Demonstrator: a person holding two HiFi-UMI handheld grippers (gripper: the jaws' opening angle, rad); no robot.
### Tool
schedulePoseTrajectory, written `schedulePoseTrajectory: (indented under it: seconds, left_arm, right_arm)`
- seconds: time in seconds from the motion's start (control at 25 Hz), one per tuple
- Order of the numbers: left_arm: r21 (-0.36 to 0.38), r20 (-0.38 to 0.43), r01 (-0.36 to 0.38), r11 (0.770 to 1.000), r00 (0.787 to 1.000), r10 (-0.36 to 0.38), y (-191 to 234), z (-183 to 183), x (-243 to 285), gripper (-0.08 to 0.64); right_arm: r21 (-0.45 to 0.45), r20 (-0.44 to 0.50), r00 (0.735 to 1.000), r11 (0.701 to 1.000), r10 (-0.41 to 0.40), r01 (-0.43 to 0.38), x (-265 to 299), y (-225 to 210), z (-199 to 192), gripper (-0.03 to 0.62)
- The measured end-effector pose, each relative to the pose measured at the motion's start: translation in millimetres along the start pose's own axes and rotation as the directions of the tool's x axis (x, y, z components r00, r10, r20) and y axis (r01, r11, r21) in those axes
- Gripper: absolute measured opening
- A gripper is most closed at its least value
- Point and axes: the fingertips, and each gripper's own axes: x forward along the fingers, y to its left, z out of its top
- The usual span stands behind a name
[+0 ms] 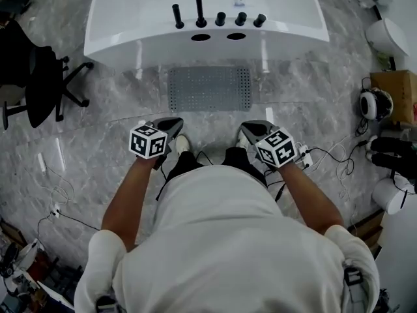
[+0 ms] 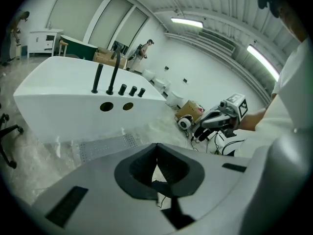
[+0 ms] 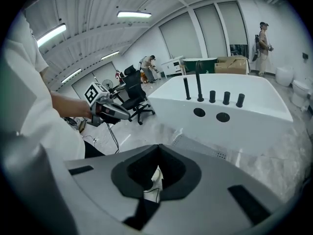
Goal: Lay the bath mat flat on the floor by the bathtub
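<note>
The grey perforated bath mat (image 1: 210,89) lies flat on the marble floor just in front of the white bathtub (image 1: 195,47). It also shows low in the left gripper view as the mat (image 2: 105,146) and in the right gripper view as the mat (image 3: 195,146). My left gripper (image 1: 171,124) hangs shut and empty near the person's left foot, short of the mat's near edge. The right gripper (image 1: 247,126) is likewise shut on nothing, beside the right foot. Both jaw pairs meet at their tips, on the left gripper (image 2: 156,146) and the right gripper (image 3: 157,147).
Black taps (image 1: 199,5) stand on the tub's near rim. A black office chair (image 1: 39,83) is at the left. At the right are a cardboard box (image 1: 397,93), white fixtures (image 1: 384,34) and loose cables (image 1: 326,155) on the floor.
</note>
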Motion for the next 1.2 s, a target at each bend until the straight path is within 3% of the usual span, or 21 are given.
schedulePoseTrajectory:
  seconds: [0.4, 0.64, 1.2]
  left_arm:
    - [0.152, 0.054, 0.038, 0.988, 0.997, -0.047, -68, 29, -52, 0.018]
    - [0.156, 0.104, 0.023, 0.987, 0.994, -0.039, -70, 37, -79, 0.018]
    - [0.190, 0.091, 0.034, 0.981, 0.994, -0.053, -65, 24, -95, 0.018]
  right_arm:
    - [-0.045, 0.041, 0.999, 0.999, -0.024, 0.026, -34, 13, 24, 0.009]
    - [-0.079, 0.041, 0.999, 0.996, -0.028, 0.031, -33, 36, 32, 0.009]
    - [-0.079, 0.042, 0.998, 0.995, -0.054, 0.057, -29, 60, 31, 0.009]
